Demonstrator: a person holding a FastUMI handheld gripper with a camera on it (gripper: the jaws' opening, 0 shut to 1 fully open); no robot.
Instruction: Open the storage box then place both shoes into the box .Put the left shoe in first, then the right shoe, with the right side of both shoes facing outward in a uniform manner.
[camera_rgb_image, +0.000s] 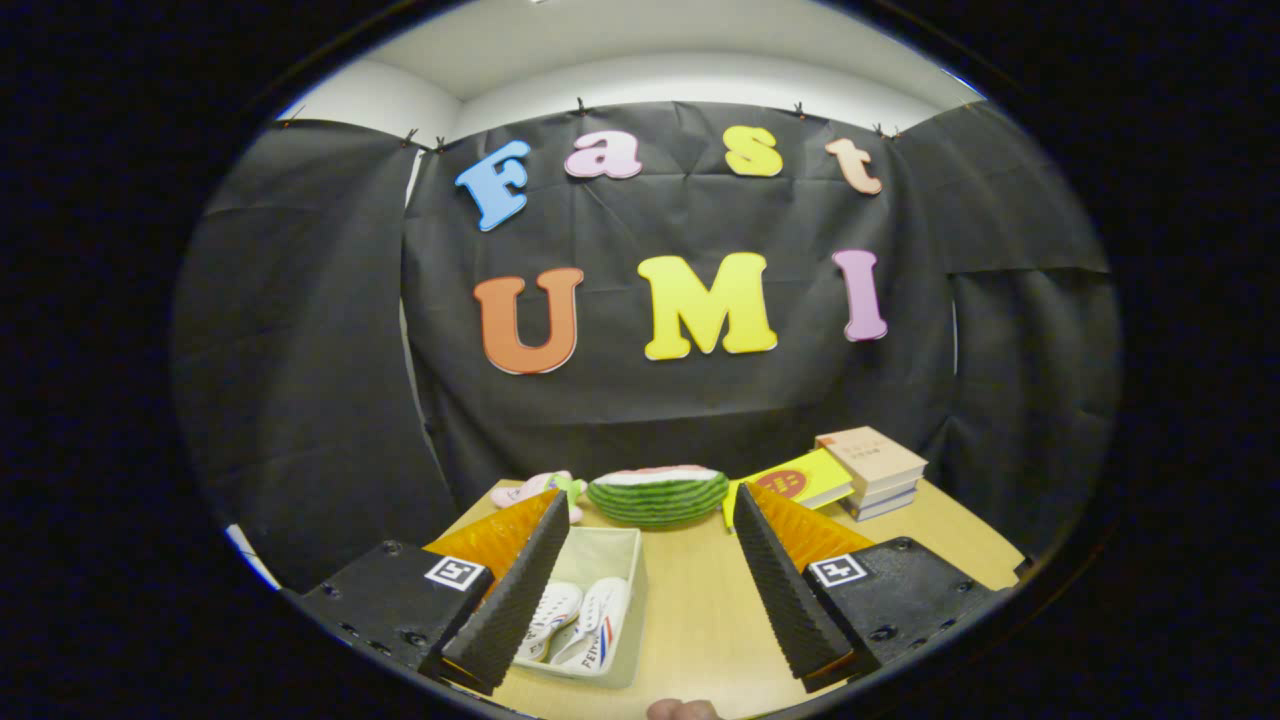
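- Two white shoes (578, 622) lie side by side inside the pale storage box (622, 560), which stands open on the wooden table (700, 610).
- The box sits just ahead of my left finger, and that finger covers its near left corner; part of the box shows in the gap between my fingers.
- The shoe nearer the middle of the table shows red and blue stripes on its side; the other one beside it is partly hidden behind my left finger.
- My gripper (650, 580) is spread wide, its fingers well apart and holding nothing; bare tabletop lies between them.
- Beyond the fingers, at the far side of the table, a watermelon-shaped cushion (657, 493) lies close to the black cloth wall (700, 400).
- Just beside the cushion, toward my left, there is a small pink soft toy (530, 490) with a green bit on it.
- Toward my right, a yellow book (800, 482) lies flat, and next to it a short stack of books (872, 470) with a tan one on top.
- A fingertip (682, 710) peeks in at the near edge of the table, below the gap between my fingers.
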